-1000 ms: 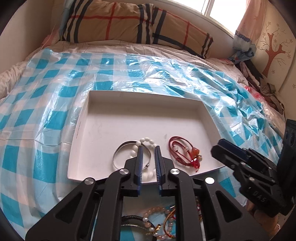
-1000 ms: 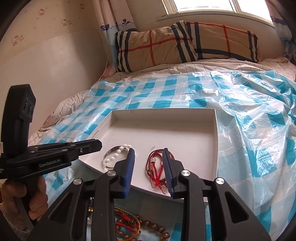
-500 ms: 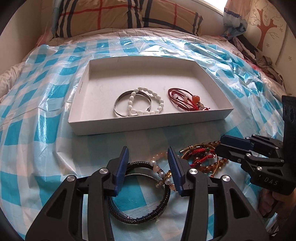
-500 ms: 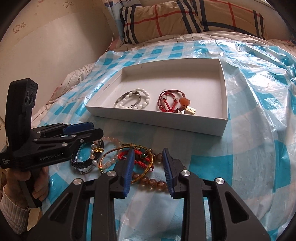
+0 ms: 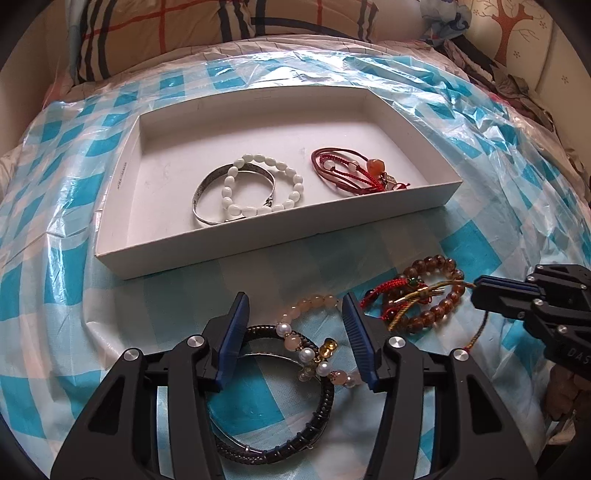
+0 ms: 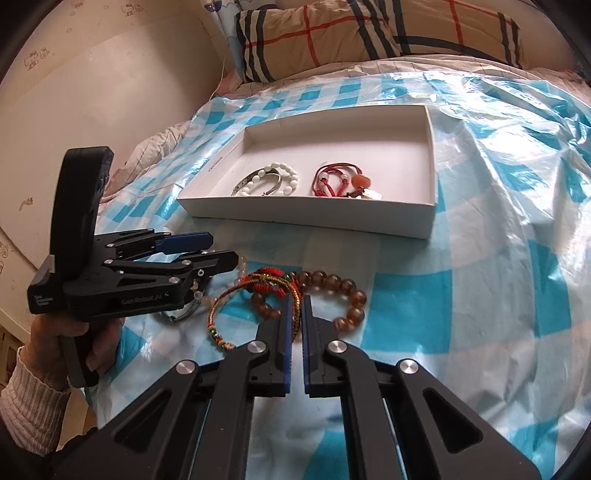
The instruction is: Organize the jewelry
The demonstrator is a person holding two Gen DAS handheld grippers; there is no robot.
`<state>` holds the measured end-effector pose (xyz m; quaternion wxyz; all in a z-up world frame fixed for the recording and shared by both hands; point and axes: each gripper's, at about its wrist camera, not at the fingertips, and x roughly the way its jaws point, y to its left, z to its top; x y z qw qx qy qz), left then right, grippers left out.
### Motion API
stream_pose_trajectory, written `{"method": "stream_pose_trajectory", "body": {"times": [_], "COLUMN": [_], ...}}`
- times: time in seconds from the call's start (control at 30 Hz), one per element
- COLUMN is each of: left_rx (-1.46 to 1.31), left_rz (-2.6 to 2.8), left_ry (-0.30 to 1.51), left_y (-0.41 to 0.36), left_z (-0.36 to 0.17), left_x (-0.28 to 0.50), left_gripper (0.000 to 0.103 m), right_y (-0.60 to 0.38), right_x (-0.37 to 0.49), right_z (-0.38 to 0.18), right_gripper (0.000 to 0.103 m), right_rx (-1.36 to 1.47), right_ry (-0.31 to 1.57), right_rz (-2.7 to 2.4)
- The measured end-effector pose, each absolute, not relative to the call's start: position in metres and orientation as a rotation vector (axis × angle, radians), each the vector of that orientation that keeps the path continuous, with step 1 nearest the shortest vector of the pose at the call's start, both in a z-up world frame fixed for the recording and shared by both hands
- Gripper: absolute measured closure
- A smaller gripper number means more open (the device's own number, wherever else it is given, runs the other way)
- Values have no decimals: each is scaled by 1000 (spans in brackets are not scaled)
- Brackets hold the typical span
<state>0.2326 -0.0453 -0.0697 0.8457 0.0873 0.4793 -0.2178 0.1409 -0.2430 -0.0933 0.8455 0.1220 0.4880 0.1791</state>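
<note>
- The left gripper [image 5: 293, 334] has black arms and blue pads. Its jaws are opening, and they sit wide apart.
- Between the jaws lies a string of pale pink and white pearl beads [image 5: 314, 350] with a small gold charm. The pads do not touch it.
- A black braided leather bracelet [image 5: 295, 439] lies under those beads, with a thin silver ring inside it.
- The right gripper [image 6: 295, 306] is closed tight. Its blue pads pinch a thin woven cord bracelet of gold, red and green [image 6: 218, 314].
- A brown glass bead bracelet [image 6: 343, 291] lies right there, touching the cords. A red knotted cord [image 6: 267, 284] lies on top of it.
- All these loose things rest on a blue and white checked plastic sheet [image 6: 498, 295] spread over the bed.
- A person's hand [image 6: 92, 343] in a cream knit sleeve holds the left gripper's handle.
- Farther back sits a flat white cardboard box [image 5: 258, 243], open on top.
- In the box lie a silver metal bangle [image 5: 207, 188] and a white oval bead bracelet [image 5: 258, 184], crossing each other.
- Beside them in the box is a red string bracelet with an orange stone [image 5: 354, 171].
- Far back is a tan pillow with dark and red stripes [image 6: 369, 33].
</note>
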Motion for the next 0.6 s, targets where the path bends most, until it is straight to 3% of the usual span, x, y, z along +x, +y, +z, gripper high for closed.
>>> {"method": "stream_pose_trajectory", "body": {"times": [0.13, 0.2, 0.27, 0.37, 0.43, 0.57, 0.6], "left_rx": [255, 274, 251, 204, 170, 71, 42], "left_rz": [-482, -487, -505, -530, -540, -566, -573], "left_ry": [1012, 1024, 1032, 1033, 1036, 1028, 1024], "left_y": [-55, -57, -55, -50, -45, -31, -27], "left_z": [-71, -72, -68, -62, -59, -51, -47], "left_x": [229, 228, 226, 219, 216, 208, 205], "left_gripper": [59, 88, 96, 96, 96, 96, 96], "right_y": [-266, -273, -280, -280, -273, -258, -259], "right_x": [118, 113, 111, 113, 115, 114, 113], "right_z": [-97, -101, -104, -103, -104, -110, -110], "right_gripper": [98, 98, 98, 89, 64, 60, 67], "right_rx": [269, 276, 294, 297, 281, 182, 193], "right_ry": [1071, 1095, 1108, 1104, 1098, 1098, 1093], "right_rz": [323, 307, 296, 293, 313, 296, 299]}}
